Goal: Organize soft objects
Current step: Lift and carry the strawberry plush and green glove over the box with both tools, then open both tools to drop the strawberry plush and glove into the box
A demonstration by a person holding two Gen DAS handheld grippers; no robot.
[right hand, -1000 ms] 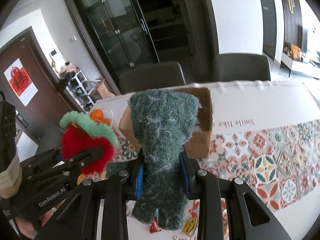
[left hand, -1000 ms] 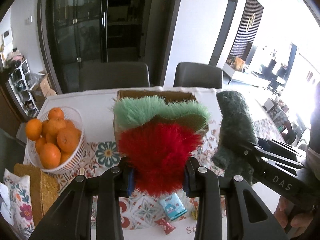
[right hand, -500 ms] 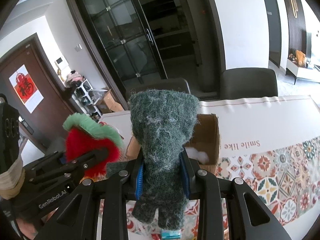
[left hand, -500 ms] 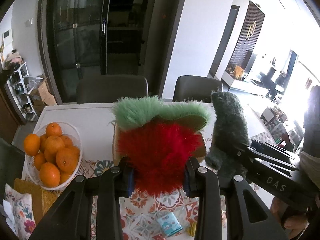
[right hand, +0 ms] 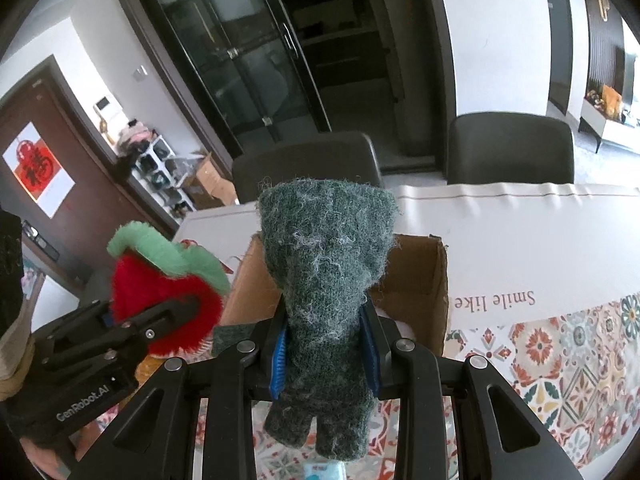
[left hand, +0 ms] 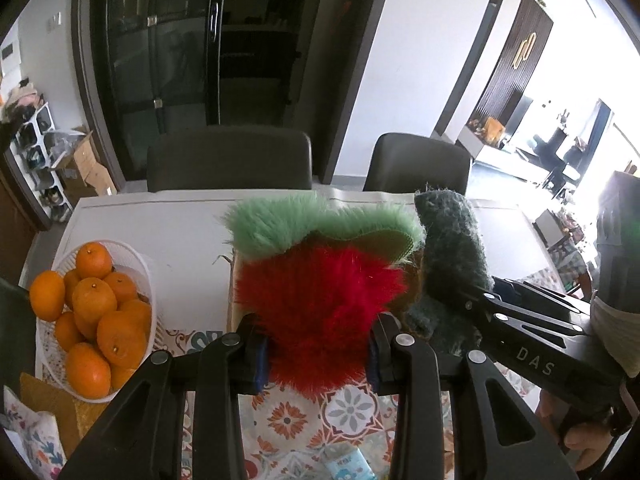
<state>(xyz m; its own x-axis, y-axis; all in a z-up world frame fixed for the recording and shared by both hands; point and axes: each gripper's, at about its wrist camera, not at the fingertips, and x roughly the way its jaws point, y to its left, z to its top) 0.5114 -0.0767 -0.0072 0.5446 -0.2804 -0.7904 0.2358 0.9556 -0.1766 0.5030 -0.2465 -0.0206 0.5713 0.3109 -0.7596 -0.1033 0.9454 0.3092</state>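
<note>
My left gripper [left hand: 316, 354] is shut on a furry red strawberry toy with a green top [left hand: 320, 296]; the toy also shows in the right wrist view [right hand: 160, 300]. My right gripper [right hand: 325, 350] is shut on a dark green knitted piece [right hand: 328, 280], also seen in the left wrist view [left hand: 452, 256]. Both are held above the table, just in front of an open cardboard box [right hand: 416, 280]. The box is mostly hidden behind the toy in the left wrist view.
A white basket of oranges [left hand: 92, 316] stands at the left. Two dark chairs [left hand: 228, 160] stand behind the table [left hand: 160, 224]. A patterned runner [right hand: 560, 360] covers the near part. A small blue packet [left hand: 348, 468] lies below the grippers. A woven mat [left hand: 48, 404] lies at the near left.
Both grippers have risen and moved forward toward the box, each still holding its soft object. The small items on the runner have slid lower in view.
</note>
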